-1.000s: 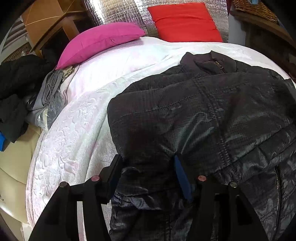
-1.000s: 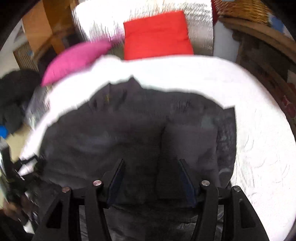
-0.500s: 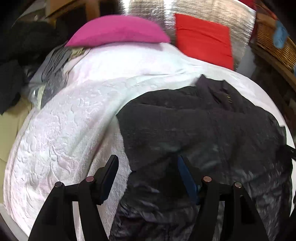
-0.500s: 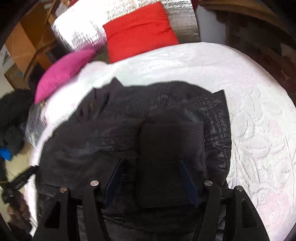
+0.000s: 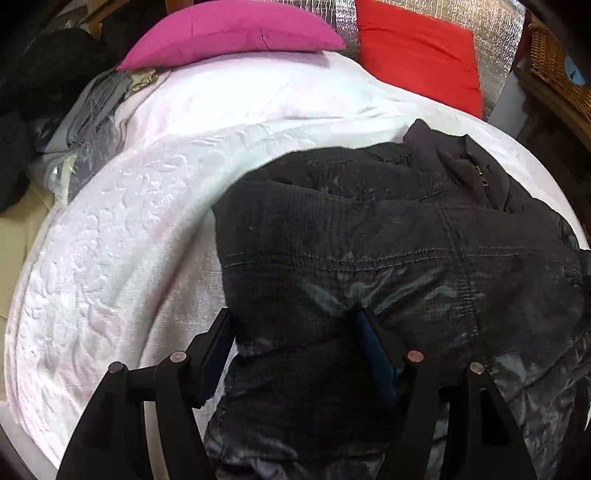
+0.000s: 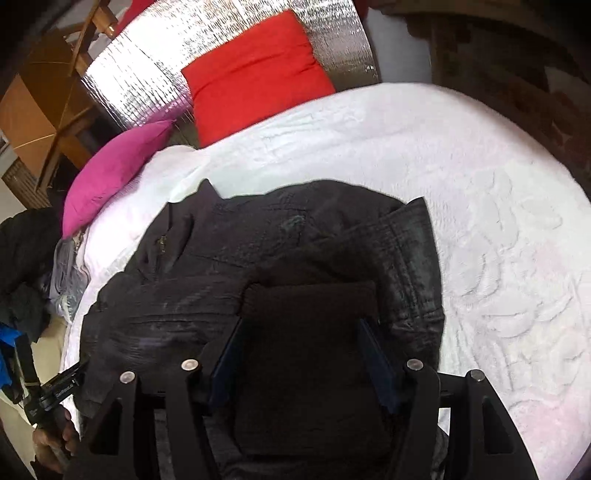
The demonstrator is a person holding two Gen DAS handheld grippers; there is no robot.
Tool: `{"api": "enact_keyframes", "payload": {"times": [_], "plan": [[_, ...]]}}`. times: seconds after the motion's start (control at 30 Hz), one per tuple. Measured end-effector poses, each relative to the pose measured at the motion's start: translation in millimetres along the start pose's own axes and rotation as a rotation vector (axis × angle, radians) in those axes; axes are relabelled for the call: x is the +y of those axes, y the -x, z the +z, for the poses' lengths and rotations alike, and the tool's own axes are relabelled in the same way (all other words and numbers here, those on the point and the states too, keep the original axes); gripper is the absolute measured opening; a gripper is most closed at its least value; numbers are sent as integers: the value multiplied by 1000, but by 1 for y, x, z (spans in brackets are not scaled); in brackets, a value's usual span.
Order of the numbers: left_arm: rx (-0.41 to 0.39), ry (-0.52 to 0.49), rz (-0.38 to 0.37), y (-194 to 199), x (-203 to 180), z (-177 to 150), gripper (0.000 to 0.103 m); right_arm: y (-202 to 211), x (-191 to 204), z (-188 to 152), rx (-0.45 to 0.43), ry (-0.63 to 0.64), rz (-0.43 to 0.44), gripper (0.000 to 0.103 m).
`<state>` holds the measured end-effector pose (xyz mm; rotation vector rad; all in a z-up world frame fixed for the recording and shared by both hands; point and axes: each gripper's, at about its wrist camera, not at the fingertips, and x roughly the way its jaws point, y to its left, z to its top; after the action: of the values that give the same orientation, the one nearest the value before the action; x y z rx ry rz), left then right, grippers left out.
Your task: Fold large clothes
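Black jacket point(image 5: 388, 236) lies spread on the white quilted bedspread point(image 5: 110, 266), collar and zip pull toward the far end of the bed, hem toward the near edge. Left gripper point(image 5: 295, 343) sits over the jacket's near left part: jaws stand apart, fabric lies between and under the fingers, left finger at the jacket's left edge over the bedspread; no pinch is visible, so I read it as open. Right gripper point(image 6: 299, 354) sits over the jacket's near right part, where a folded-in sleeve with a dark ribbed cuff point(image 6: 310, 299) lies between the two blue-padded fingers; the cuff fills the gap, and whether the pads press on it or merely flank it cannot be told. Sleeve lies on top of the jacket body, pointing away toward the collar. In the right wrist view, a hand point(image 6: 51, 439) holding the other gripper's handle shows at the near left. Far end of bed: magenta pillow point(image 5: 229, 33) at left, red pillow point(image 5: 417, 51) to its right, silver quilted panel point(image 6: 155, 70) behind them. Heap of grey and dark clothes point(image 5: 74, 107) beside the bed's left edge.
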<state>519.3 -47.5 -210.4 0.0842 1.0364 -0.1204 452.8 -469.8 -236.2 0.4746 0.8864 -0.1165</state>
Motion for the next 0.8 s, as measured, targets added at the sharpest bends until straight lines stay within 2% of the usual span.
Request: {"api": "enact_keyframes", "payload": {"times": [0.13, 0.23, 0.3, 0.4, 0.43, 0.6, 0.8], "plan": [[-74, -41, -24, 32, -8, -7, 68, 29, 5, -10, -22, 44, 54, 66], [-129, -81, -72, 55, -17, -17, 68, 41, 13, -19, -27, 90, 68, 66], [-115, -100, -90, 53, -23, -20, 68, 40, 12, -28, 4, 99, 73, 66], [-19, -123, -98, 26, -29, -26, 69, 16, 8, -34, 83, 96, 41, 66], [-10, -122, -92, 20, -30, -28, 69, 12, 9, -35, 88, 107, 33, 66], [-40, -122, -85, 33, -25, -27, 69, 32, 10, -36, 62, 107, 79, 66], [-81, -102, -90, 64, -5, -52, 69, 75, -15, -53, 28, 70, 160, 67]]}}
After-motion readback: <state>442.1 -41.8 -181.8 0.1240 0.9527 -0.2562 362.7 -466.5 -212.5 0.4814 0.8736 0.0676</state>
